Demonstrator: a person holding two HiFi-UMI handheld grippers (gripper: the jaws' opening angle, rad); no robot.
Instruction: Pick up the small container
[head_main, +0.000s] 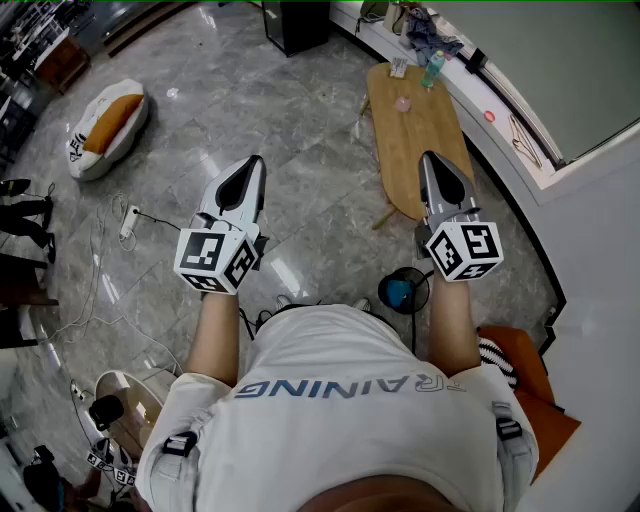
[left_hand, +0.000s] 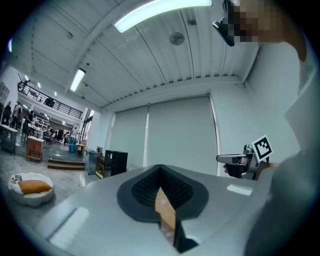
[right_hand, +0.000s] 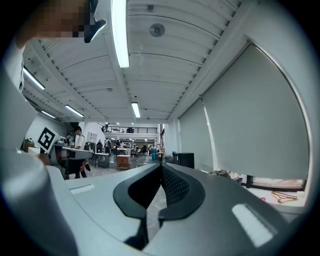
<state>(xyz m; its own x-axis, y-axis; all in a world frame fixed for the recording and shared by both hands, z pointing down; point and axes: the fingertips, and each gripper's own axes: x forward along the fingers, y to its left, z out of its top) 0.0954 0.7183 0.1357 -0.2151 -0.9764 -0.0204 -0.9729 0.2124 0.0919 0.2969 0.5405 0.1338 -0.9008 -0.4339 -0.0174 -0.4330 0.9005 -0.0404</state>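
the container, small and pink, is set on the far part of the table, well ahead of both grippers. it is judged light, stiff, perhaps slick; its sides should be pinched. left gripper and right gripper are closed, empty.

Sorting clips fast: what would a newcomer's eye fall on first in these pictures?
The left claw and right claw, both shut, are held out side by side over grey marble floor. Ahead of the right one, a wooden table carries a small pink container near its far end. A white-and-orange cushion lies at far left.
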